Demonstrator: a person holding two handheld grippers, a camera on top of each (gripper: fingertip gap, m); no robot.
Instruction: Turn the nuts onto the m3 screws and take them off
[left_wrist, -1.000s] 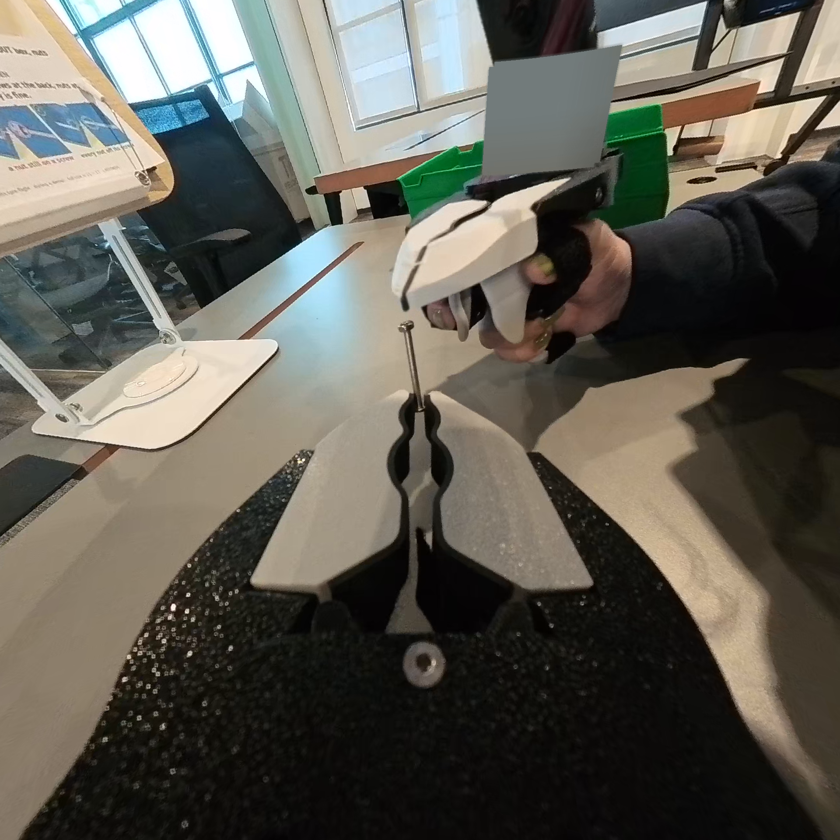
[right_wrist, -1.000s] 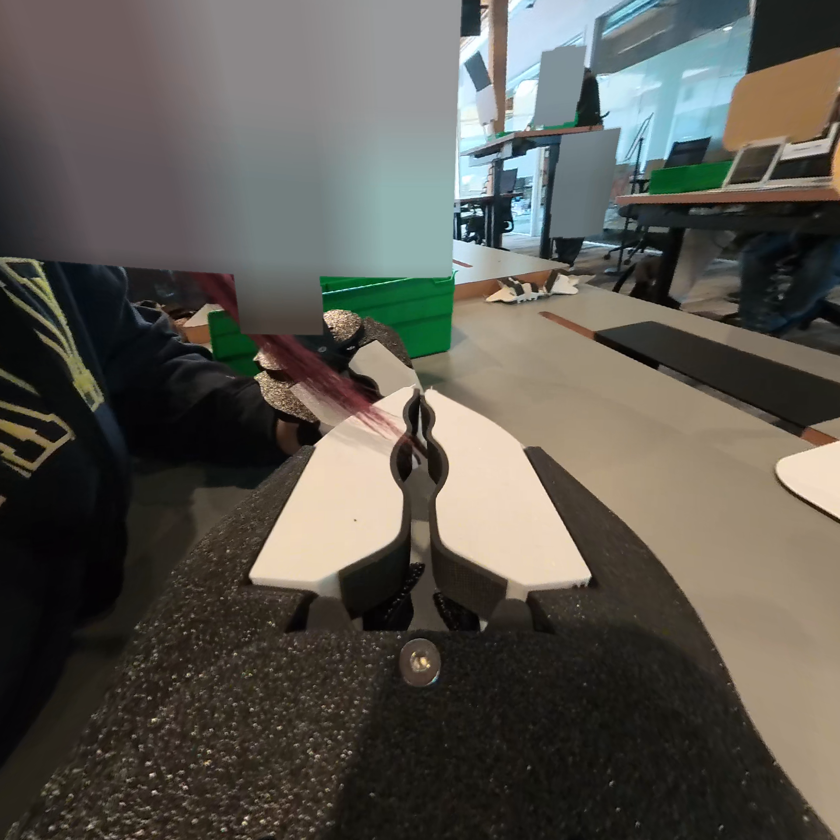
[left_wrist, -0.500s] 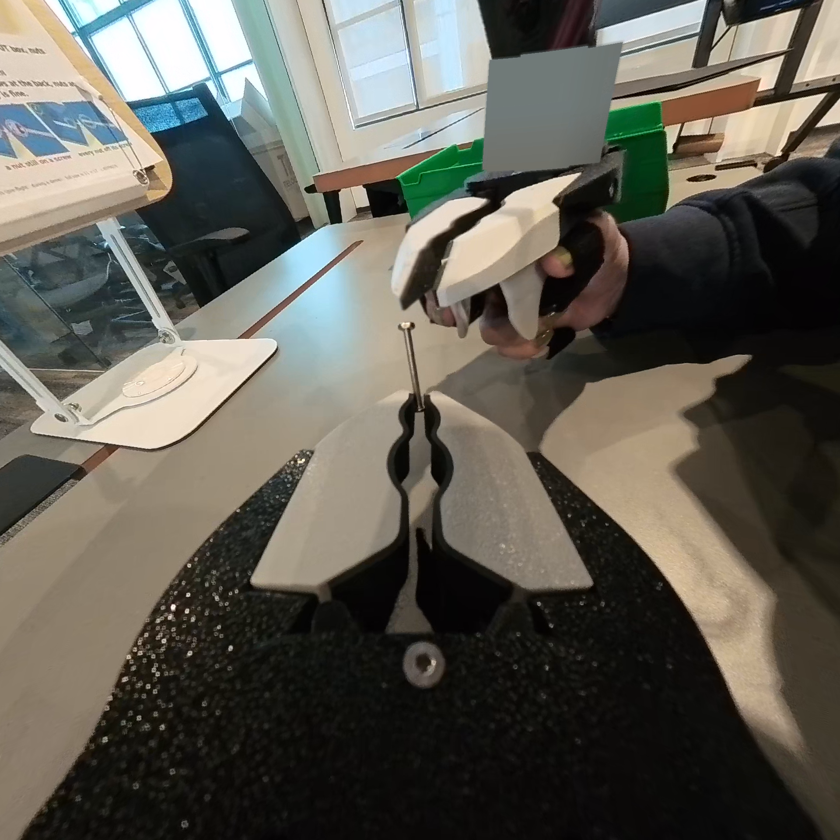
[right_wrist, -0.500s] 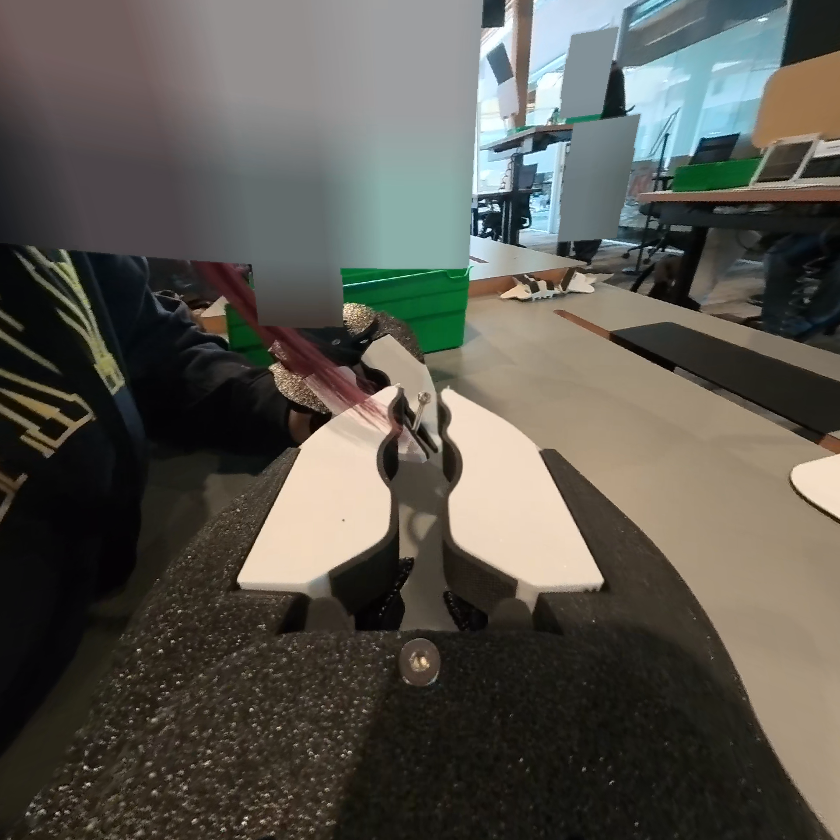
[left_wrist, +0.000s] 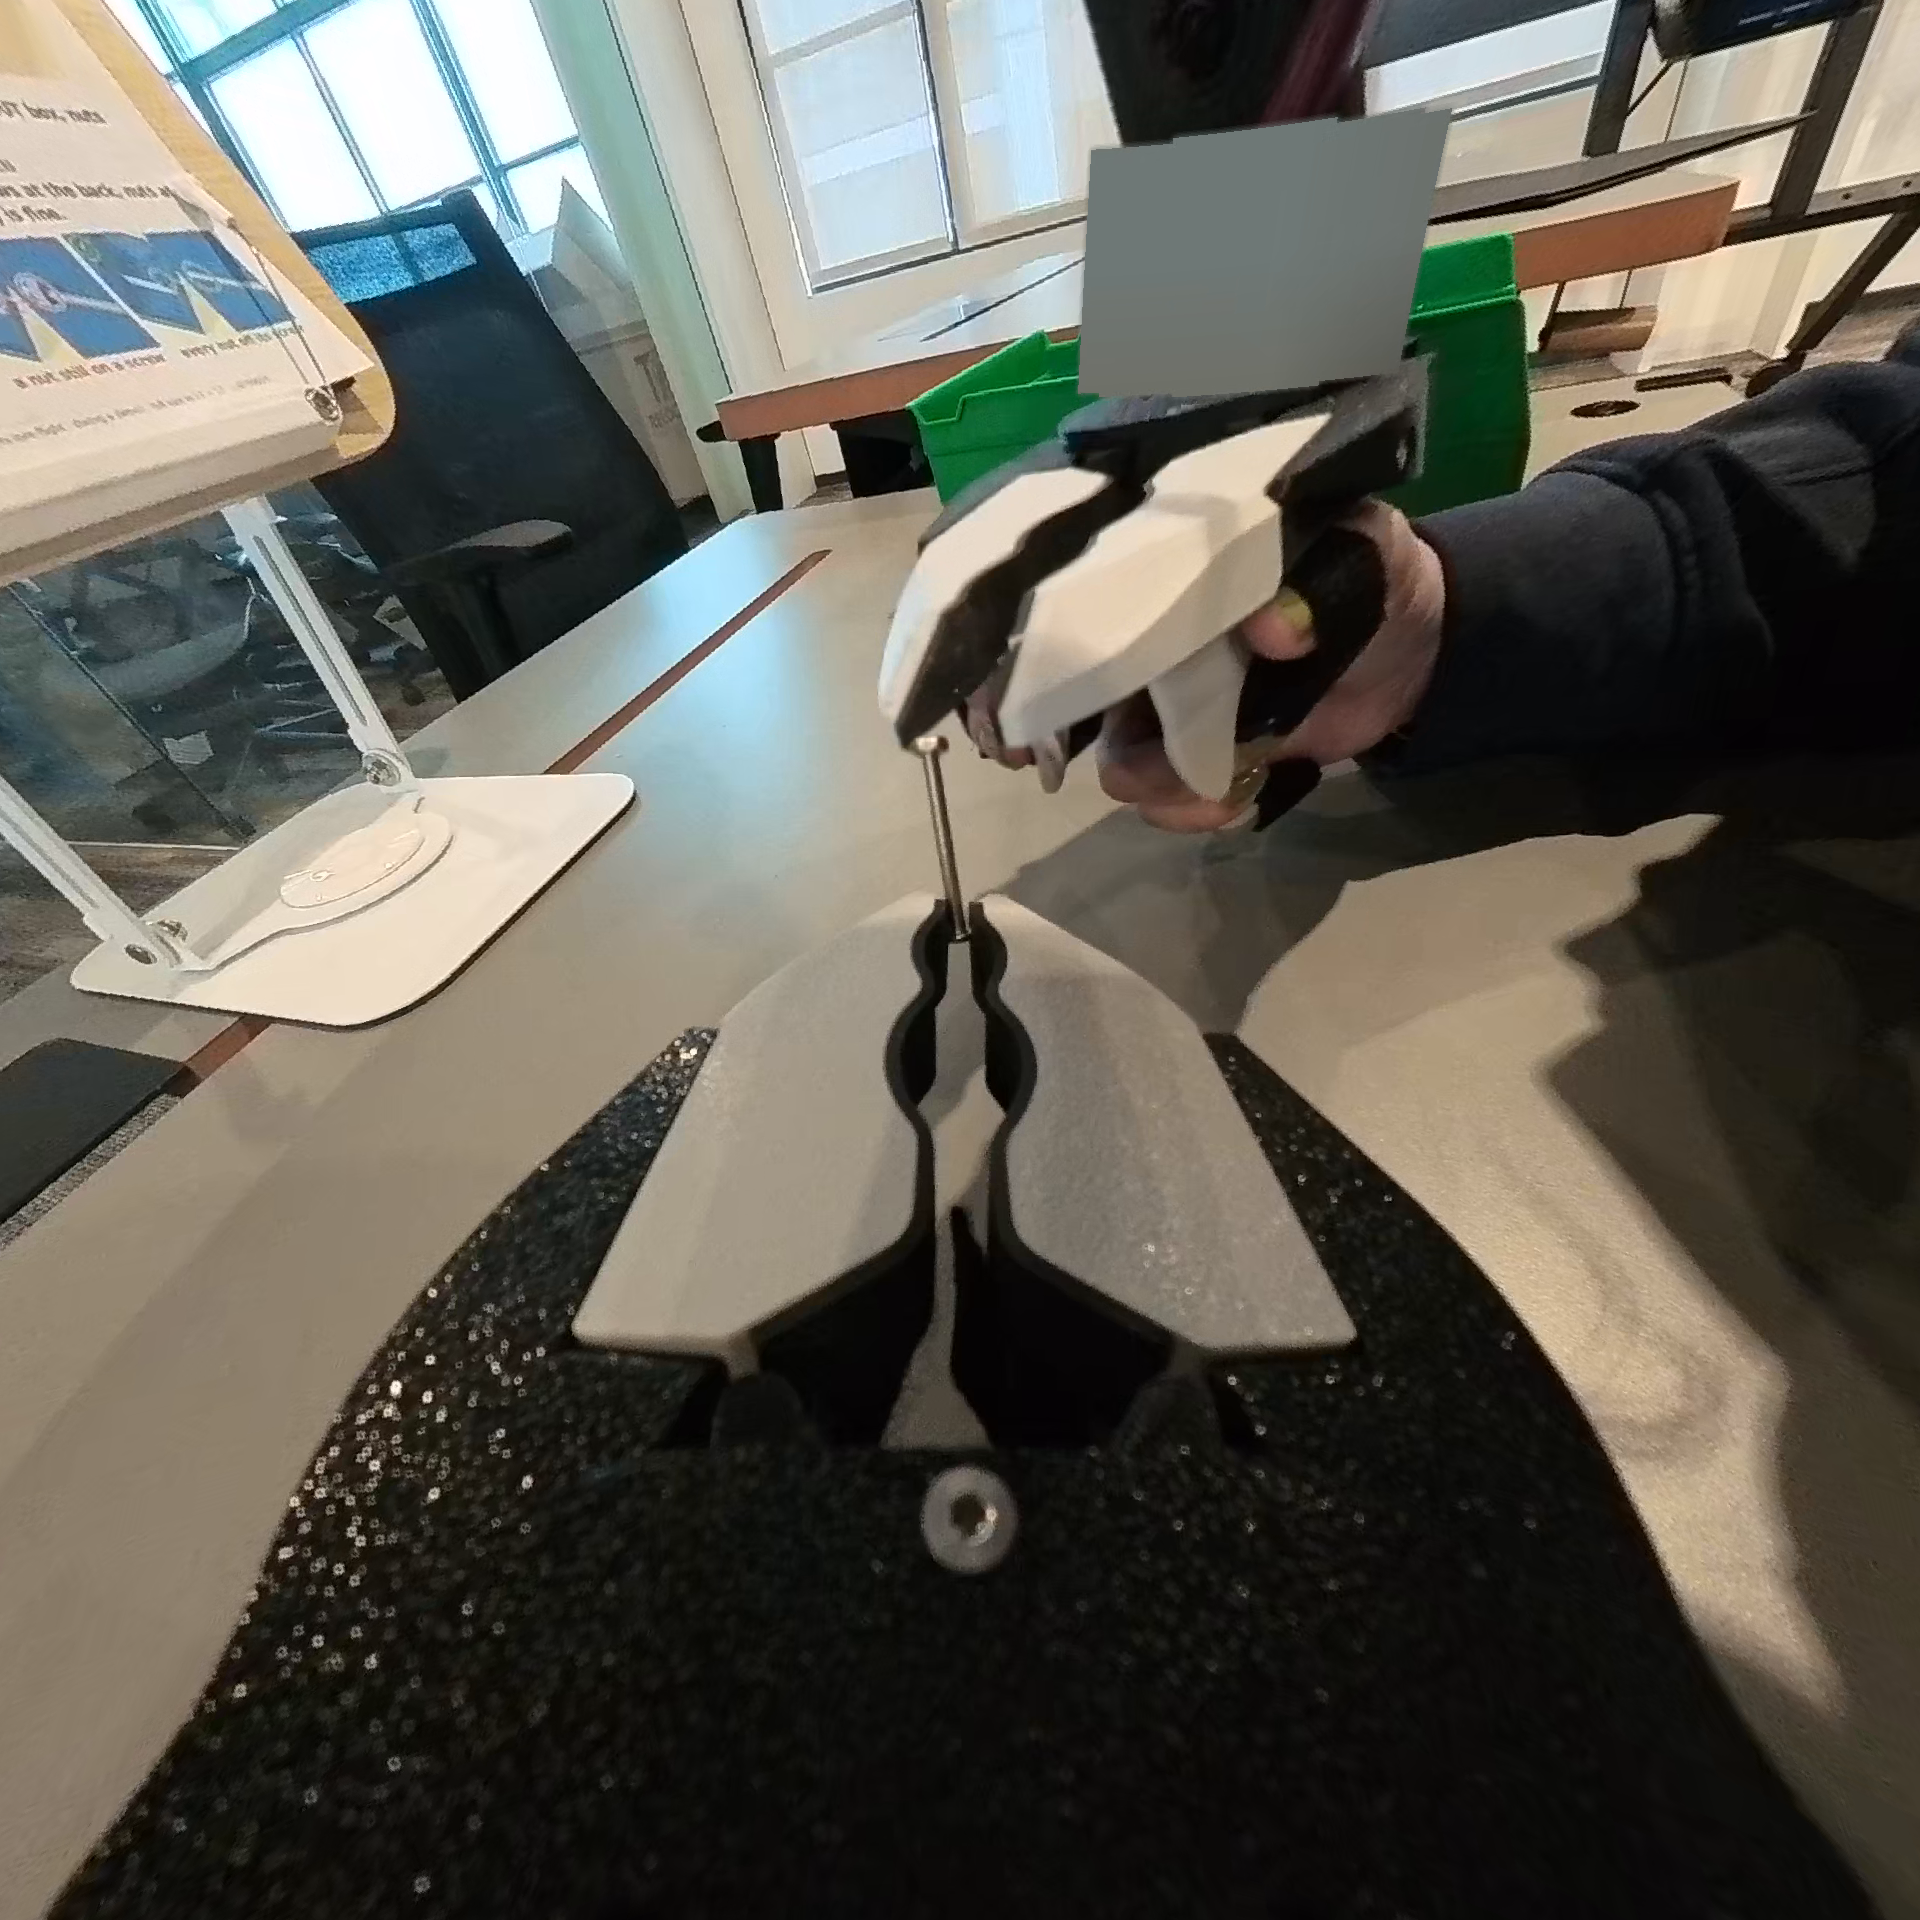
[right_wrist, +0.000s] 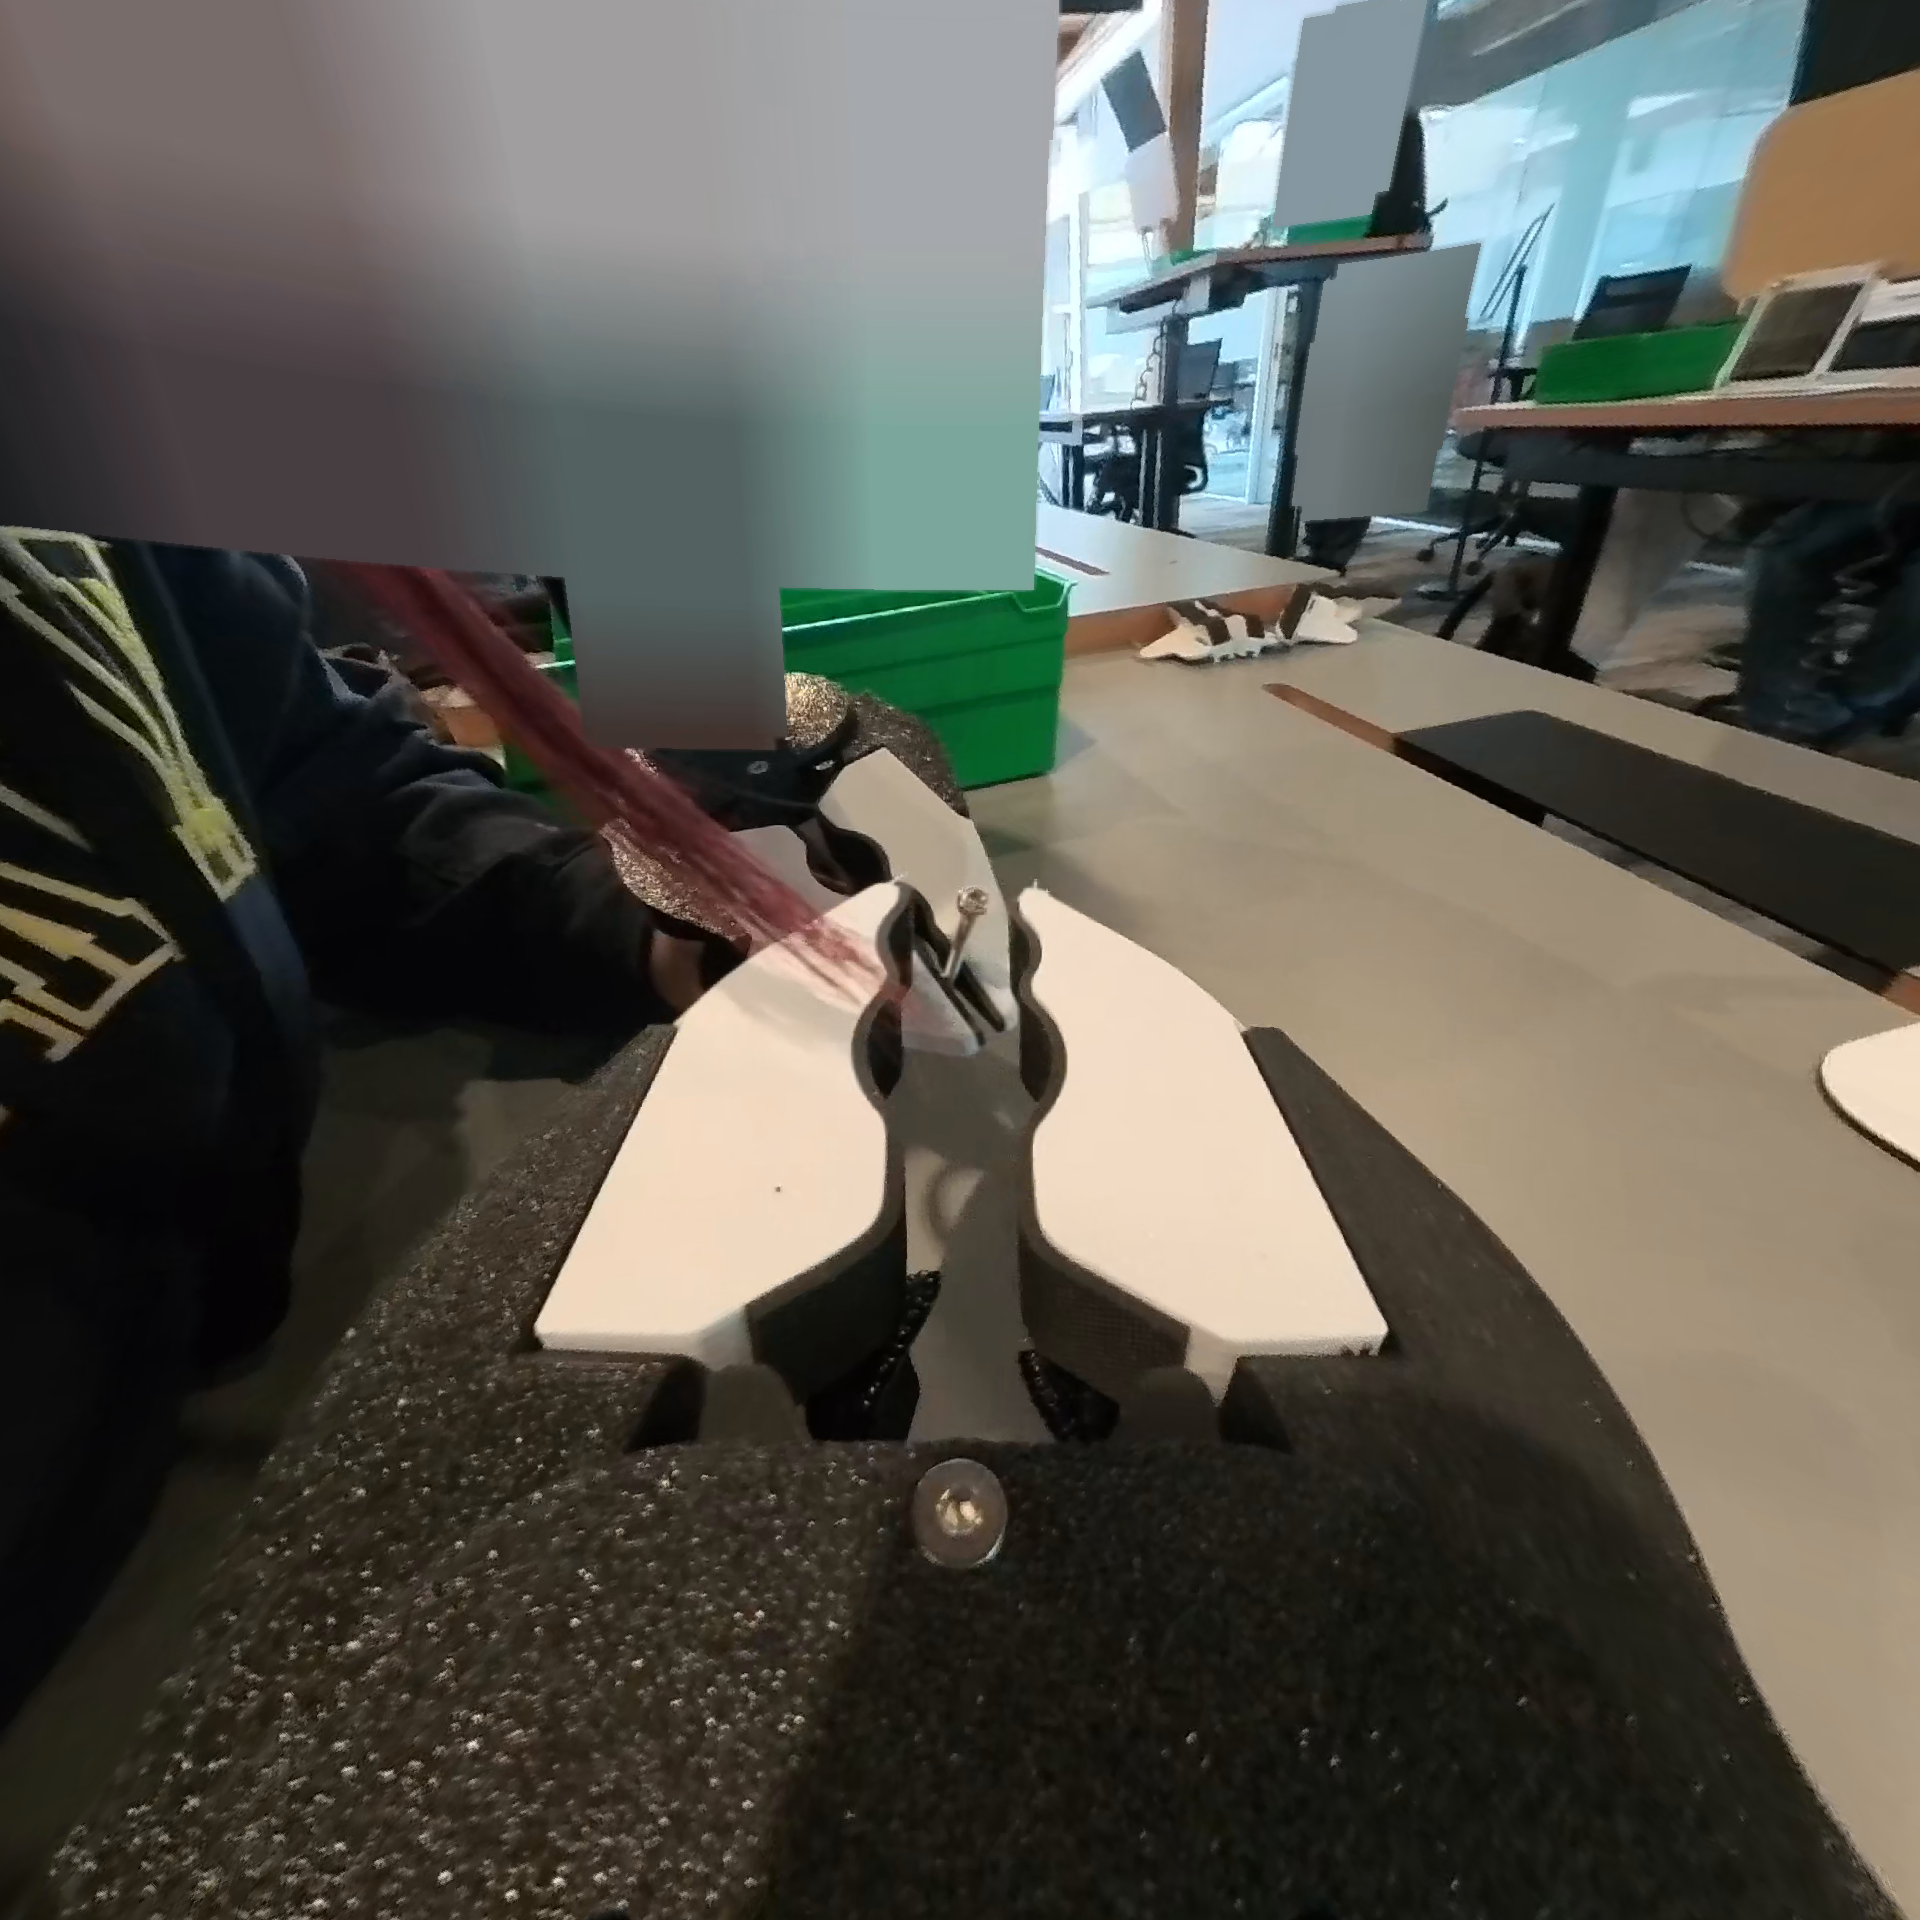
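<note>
One M3 screw is in play, a thin bright steel pin standing nearly upright above the grey table, its lower end clamped between the closed tips of the left gripper and its small round head uppermost; the right gripper, held in a hand, hovers just beside that head with its fingers parted, and nothing can be seen between them; no nut can be made out on the shank or elsewhere in either view; judged from its slenderness, the screw is very light, rigid and smooth, so it is likely to swivel or slip in a grip taken at one point only; hold it low on the shank, square across the pads, leaving the upper thread free; a nut would best be pinched across its flats and started gently, since fine threads probably cross easily
</note>
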